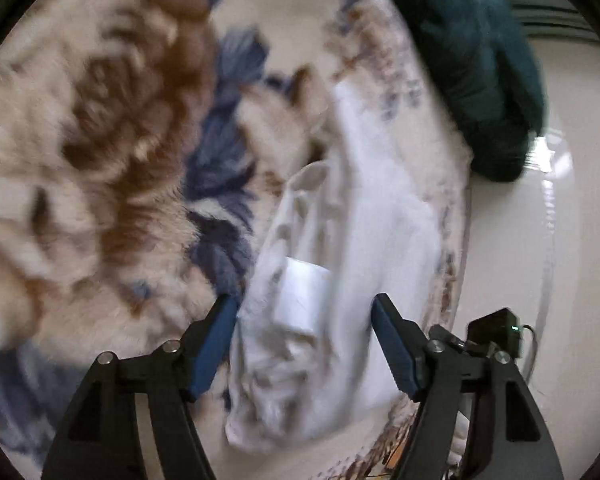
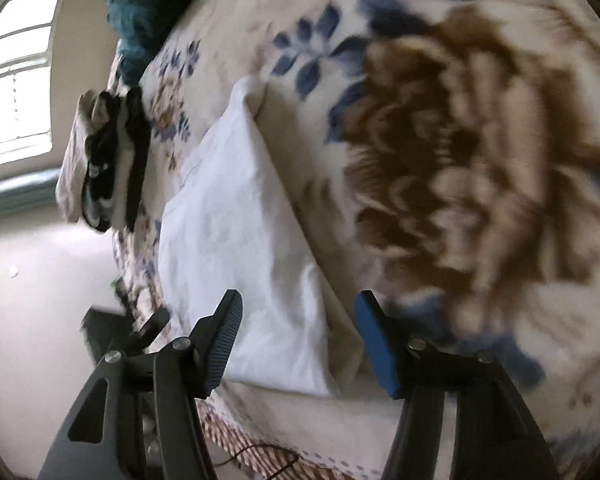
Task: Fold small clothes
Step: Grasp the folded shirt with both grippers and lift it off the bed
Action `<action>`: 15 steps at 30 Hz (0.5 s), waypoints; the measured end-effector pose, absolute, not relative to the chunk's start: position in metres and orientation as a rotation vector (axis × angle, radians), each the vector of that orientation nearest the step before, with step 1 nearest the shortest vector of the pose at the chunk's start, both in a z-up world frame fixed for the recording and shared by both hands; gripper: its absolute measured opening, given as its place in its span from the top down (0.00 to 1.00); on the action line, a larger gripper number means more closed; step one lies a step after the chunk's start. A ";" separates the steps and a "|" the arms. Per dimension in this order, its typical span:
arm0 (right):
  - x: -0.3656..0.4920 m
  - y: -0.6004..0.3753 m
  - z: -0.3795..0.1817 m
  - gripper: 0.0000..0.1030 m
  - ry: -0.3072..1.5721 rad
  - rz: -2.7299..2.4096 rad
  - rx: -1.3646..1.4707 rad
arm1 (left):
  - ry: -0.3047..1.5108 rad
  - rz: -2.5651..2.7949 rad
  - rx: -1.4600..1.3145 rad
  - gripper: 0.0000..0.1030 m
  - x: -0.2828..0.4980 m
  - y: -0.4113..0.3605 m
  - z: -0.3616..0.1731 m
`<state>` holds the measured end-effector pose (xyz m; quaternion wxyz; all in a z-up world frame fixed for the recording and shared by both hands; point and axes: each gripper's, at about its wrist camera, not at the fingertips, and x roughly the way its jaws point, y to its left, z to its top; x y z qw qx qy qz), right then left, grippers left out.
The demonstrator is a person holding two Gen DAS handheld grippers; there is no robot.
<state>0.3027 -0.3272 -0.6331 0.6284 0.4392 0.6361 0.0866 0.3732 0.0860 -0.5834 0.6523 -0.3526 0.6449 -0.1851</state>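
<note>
White garment [image 1: 340, 240] lies folded on the floral blanket [image 1: 100, 140], near its edge. Left hand-held gripper [image 1: 304, 308] and right hand-held gripper [image 2: 298, 306] hover over it, jaws apart, gripping nothing.

- Daylight pours in through the window [image 2: 18, 76], blown out to white at the right wrist view's left edge.
- The floral blanket [image 1: 112, 152] smears with motion blur (both views).
- Fisheye bends the edges; corners go black.
- Glare streaks the pale floor [image 1: 548, 184].
</note>
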 end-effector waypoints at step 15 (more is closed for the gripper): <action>0.327 -0.288 -0.658 0.83 1.449 0.405 1.027 | 1.310 -0.508 -0.775 0.75 0.361 0.073 -0.551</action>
